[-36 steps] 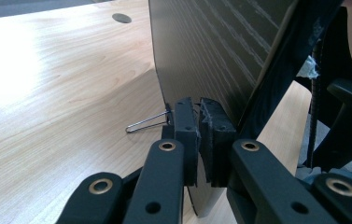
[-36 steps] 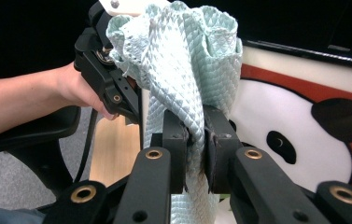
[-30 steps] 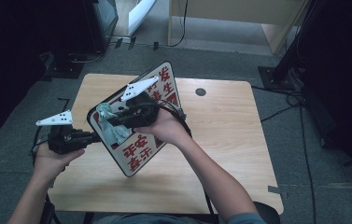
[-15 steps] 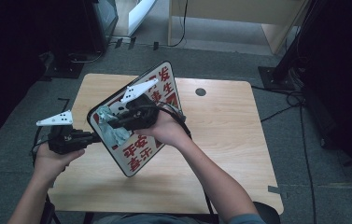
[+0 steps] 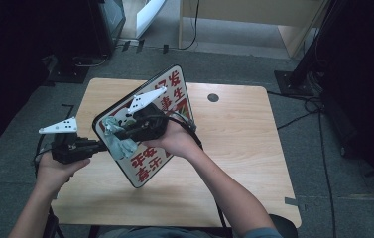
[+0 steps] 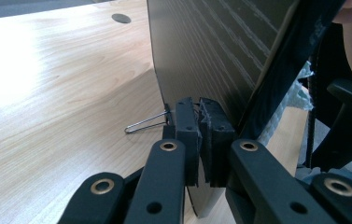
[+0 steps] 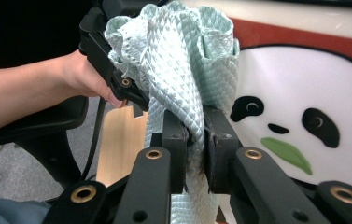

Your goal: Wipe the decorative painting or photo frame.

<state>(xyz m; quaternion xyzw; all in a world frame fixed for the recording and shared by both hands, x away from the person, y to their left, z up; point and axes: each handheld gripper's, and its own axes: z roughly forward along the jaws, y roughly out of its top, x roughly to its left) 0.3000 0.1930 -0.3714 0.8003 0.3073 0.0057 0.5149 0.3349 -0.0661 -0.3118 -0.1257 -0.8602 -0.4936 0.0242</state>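
A board with a panda picture and red characters is held tilted above the wooden table. My left gripper is shut on the board's left edge; in the left gripper view its jaws pinch the dark back of the board, beside a wire clip handle. My right gripper is shut on a crumpled pale green cloth that lies against the board's face. In the right gripper view, the cloth bunches up from between the jaws, next to the panda's face.
The table has a round cable hole at its far side. Grey carpet surrounds it, with cables on the right and dark furniture at the left. The person's forearms come in from the bottom.
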